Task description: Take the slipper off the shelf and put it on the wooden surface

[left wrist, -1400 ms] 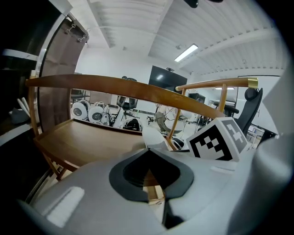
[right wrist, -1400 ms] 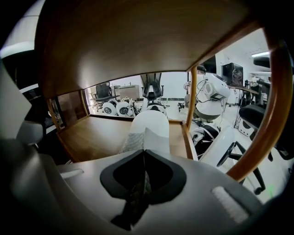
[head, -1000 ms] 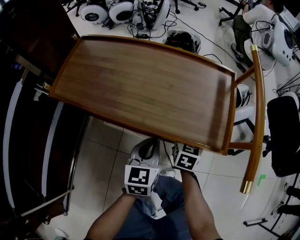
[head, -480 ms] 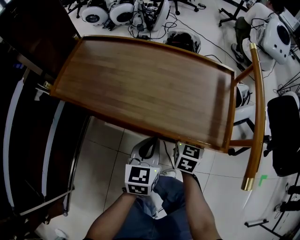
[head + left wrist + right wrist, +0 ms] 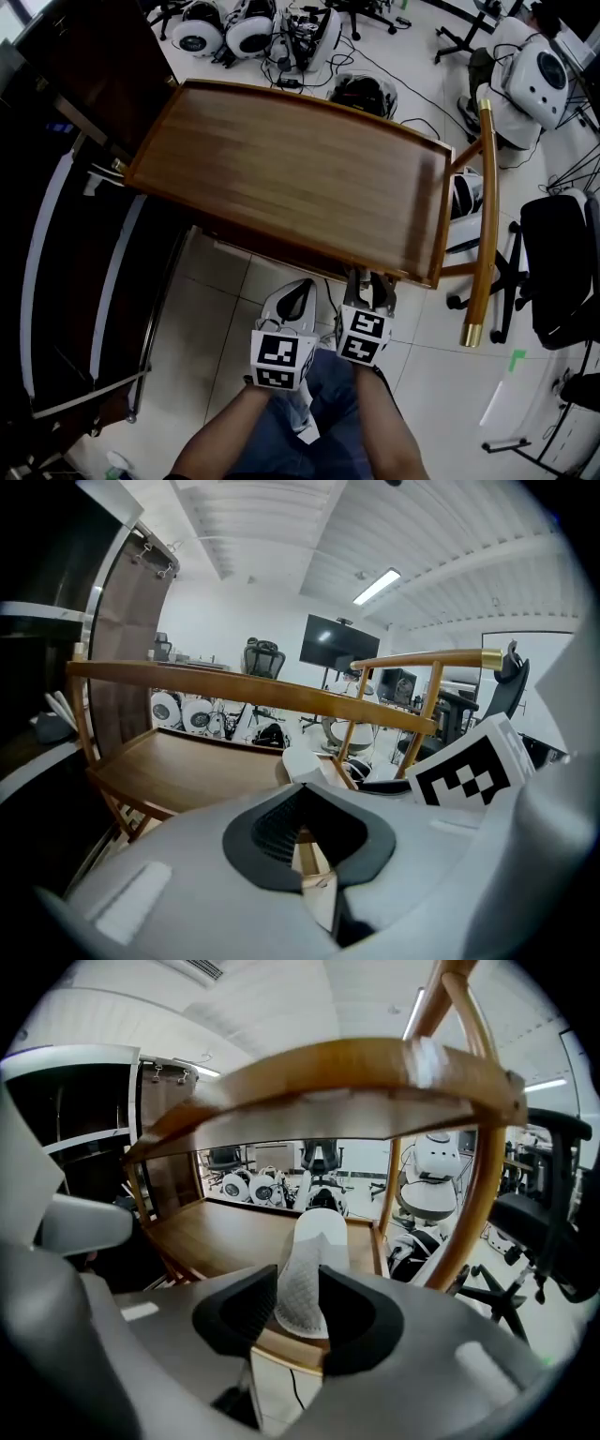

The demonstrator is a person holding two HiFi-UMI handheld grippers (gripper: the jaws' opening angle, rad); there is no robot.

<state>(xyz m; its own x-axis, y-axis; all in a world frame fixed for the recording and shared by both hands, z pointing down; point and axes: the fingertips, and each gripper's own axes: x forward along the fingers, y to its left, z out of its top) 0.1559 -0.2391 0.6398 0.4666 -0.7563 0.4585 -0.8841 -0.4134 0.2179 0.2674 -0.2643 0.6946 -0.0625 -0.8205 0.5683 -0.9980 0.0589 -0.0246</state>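
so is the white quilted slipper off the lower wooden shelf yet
Partly off: the white slipper has its heel past the wooden shelf edge, held in the right gripper, toe over the board.

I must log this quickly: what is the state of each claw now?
Left claw: closed, nothing between the jaws.
Right claw: closed on the slipper.

We note slipper (image 5: 314,1241) on lower shelf (image 5: 225,1232), right side, near end btwn right gripper (image 5: 302,1312) jaws; wooden surface (image 5: 291,183) above; left gripper (image 5: 295,298) alongside, left.
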